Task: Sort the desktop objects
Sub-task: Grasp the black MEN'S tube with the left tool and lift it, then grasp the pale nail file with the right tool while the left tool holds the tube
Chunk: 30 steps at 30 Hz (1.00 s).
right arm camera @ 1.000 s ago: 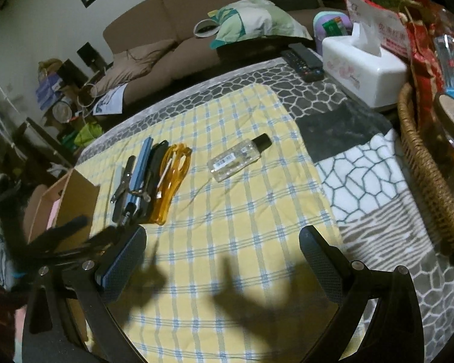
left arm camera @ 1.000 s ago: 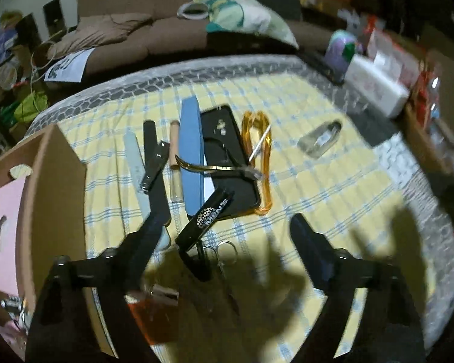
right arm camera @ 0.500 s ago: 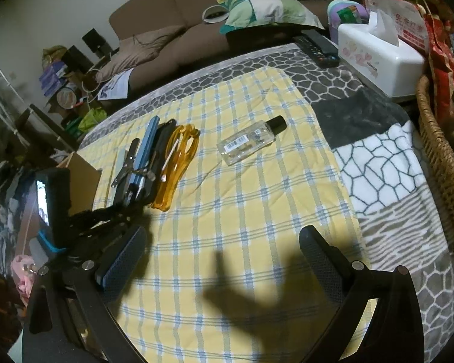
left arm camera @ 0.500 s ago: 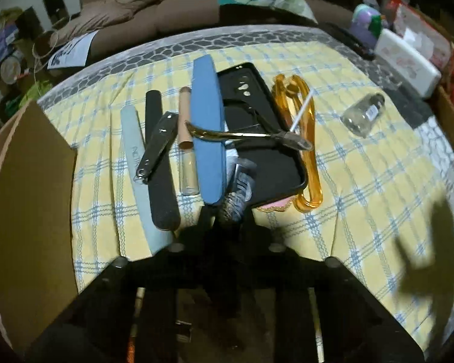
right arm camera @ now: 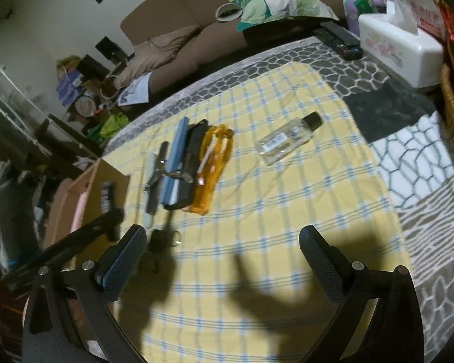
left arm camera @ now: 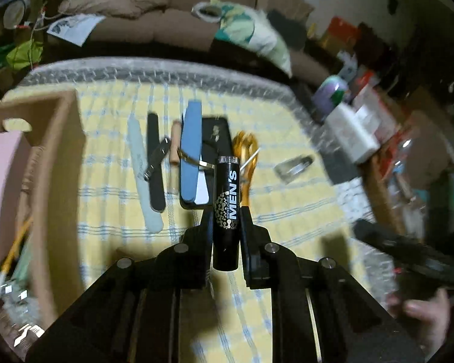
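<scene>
- Left wrist view: we are seeing the left tool [left arm camera: 226, 227] clamping a black tube [left arm camera: 227, 211] upright, above the checked cloth [left arm camera: 287, 211].
- Right wrist view: we are seeing the right tool [right arm camera: 221, 260] standing apart, gripping nothing; a clear bottle [right arm camera: 287, 142] is lying beyond it.

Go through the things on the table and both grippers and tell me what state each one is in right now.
left gripper: shut on the black tube, off the table
black tube: held upright, cap on
right gripper: open, empty
clear bottle: lying on its side, black cap on
cardboard box: open at the top
tissue box: tissue sticking out
</scene>
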{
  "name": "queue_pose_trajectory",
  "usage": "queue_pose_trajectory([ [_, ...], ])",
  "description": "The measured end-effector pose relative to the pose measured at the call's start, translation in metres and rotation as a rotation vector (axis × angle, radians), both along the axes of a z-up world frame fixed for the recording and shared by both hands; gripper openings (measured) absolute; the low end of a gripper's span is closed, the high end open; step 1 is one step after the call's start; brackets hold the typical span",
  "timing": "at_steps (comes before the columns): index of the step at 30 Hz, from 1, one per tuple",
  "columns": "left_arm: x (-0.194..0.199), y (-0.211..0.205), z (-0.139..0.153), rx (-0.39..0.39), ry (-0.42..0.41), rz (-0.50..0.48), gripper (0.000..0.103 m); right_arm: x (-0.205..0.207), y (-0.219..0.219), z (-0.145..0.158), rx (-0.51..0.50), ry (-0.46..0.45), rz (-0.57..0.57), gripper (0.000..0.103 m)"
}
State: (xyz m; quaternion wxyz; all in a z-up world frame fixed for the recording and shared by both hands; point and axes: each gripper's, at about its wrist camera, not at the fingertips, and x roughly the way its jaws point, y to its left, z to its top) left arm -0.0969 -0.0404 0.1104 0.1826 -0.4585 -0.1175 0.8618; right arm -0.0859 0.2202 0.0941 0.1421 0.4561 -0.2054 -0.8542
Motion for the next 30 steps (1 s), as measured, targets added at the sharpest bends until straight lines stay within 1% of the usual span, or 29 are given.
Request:
queue_pose_trajectory([
  [4, 0.025, -0.029, 0.037, 0.043, 0.049, 0.021, 0.015, -0.002, -0.009, 0.002, -0.098, 0.005, 0.009, 0.103],
  [7, 0.043, -0.052, 0.056, 0.073, 0.085, 0.048, 0.015, -0.004, -0.025, 0.003, -0.092, 0.014, 0.041, 0.103],
  [10, 0.055, -0.072, 0.063, 0.103, 0.096, 0.078, 0.015, -0.006, -0.044, 0.002, -0.078, 0.014, 0.072, 0.103],
  [12, 0.059, -0.084, 0.063, 0.121, 0.098, 0.095, 0.015, -0.007, -0.059, -0.001, -0.062, 0.015, 0.095, 0.103],
  [15, 0.06, -0.103, 0.059, 0.169, 0.086, 0.12, 0.015, -0.01, -0.083, -0.006, -0.03, 0.009, 0.124, 0.103],
  [19, 0.057, -0.123, 0.057, 0.196, 0.082, 0.151, 0.015, -0.017, -0.115, -0.012, 0.019, 0.009, 0.148, 0.103],
  [22, 0.056, -0.137, 0.059, 0.221, 0.09, 0.167, 0.015, -0.02, -0.139, -0.01, 0.081, 0.04, 0.167, 0.103],
  [25, 0.056, -0.149, 0.06, 0.241, 0.094, 0.175, 0.015, -0.025, -0.167, -0.013, 0.108, 0.053, 0.205, 0.103],
  [28, 0.056, -0.161, 0.057, 0.261, 0.088, 0.182, 0.015, -0.033, -0.19, -0.025, 0.14, 0.051, 0.225, 0.099],
  [30, 0.056, -0.167, 0.054, 0.264, 0.083, 0.185, 0.015, -0.038, -0.201, -0.035, 0.166, 0.041, 0.226, 0.094],
])
